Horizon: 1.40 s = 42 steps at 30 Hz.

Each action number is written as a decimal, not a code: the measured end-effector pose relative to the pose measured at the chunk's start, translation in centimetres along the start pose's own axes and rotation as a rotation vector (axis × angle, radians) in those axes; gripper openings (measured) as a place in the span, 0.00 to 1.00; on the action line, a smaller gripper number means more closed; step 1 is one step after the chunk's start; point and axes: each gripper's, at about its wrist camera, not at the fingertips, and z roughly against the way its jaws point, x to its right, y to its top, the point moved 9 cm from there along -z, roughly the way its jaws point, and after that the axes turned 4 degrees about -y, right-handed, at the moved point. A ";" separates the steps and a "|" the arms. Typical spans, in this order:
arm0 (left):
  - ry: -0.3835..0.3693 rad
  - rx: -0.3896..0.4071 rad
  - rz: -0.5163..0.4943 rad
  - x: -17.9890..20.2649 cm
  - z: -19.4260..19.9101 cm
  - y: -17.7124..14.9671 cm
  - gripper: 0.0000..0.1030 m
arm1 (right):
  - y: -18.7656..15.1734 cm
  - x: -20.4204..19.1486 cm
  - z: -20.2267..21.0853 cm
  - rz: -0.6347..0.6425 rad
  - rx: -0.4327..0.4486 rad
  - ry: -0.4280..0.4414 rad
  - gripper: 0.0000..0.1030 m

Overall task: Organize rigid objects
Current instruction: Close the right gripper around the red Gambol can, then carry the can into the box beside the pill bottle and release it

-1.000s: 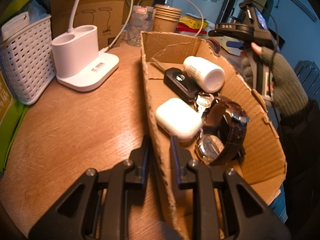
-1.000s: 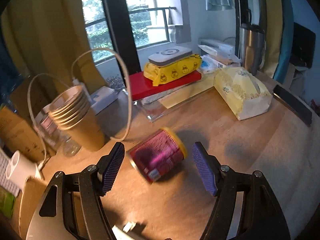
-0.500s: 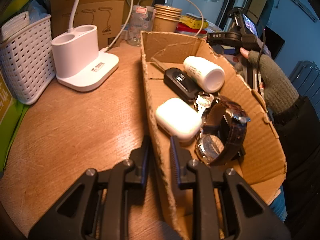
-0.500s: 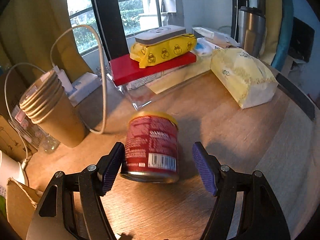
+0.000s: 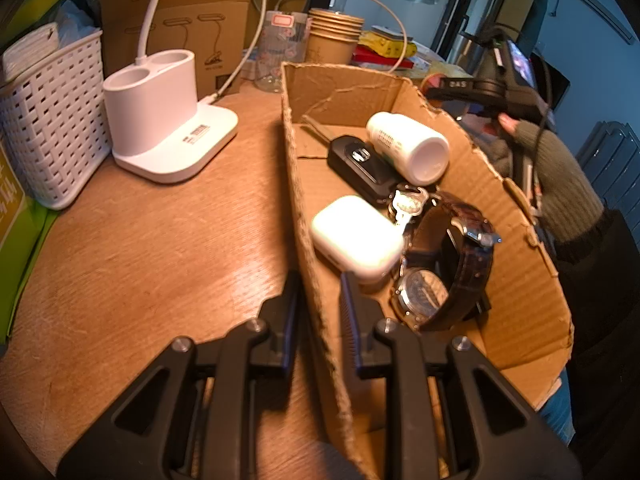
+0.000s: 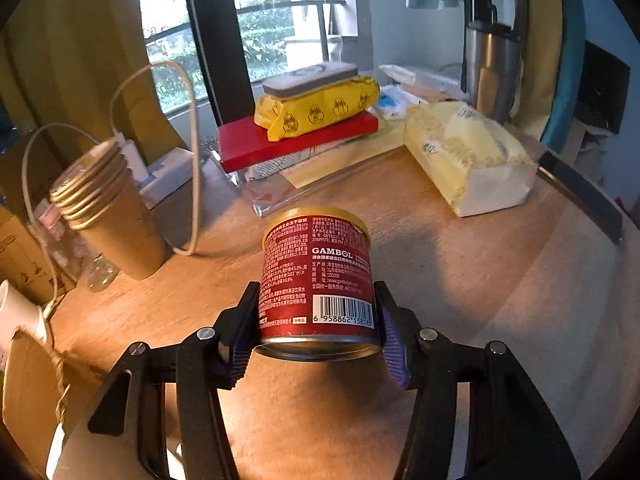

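Red GAMBOL can [image 6: 316, 280], barcode label, gold rim, right gripper [image 6: 316, 344] fingers closing, pinching its sides

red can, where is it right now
In the right wrist view the red can stands upright on the wooden table, between the right gripper's pads, with the paper cup stack to its left.

1 red can [image 6: 318, 280], 1 box [image 5: 520, 280]: 1 bottle [image 5: 408, 148], 1 earbud case [image 5: 356, 236], 1 watch [image 5: 444, 272], 1 key fob [image 5: 360, 168].

"GAMBOL" and barcode digits 6 958862 on the red can [image 6: 318, 280]
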 end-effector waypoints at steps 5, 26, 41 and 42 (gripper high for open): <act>0.000 0.000 0.000 0.0 0.0 -0.1 0.21 | -0.5 -0.2 2.4 0.024 0.024 0.015 0.55; 0.000 0.000 0.000 0.1 0.0 -0.1 0.21 | -6.2 -3.3 11.4 0.117 0.084 0.114 0.55; 0.000 0.000 0.000 0.0 0.0 -0.1 0.21 | -7.4 -10.5 15.7 0.249 0.138 0.239 0.55; 0.000 0.000 0.000 0.0 0.0 -0.1 0.21 | -7.3 -11.0 15.8 0.256 0.142 0.246 0.55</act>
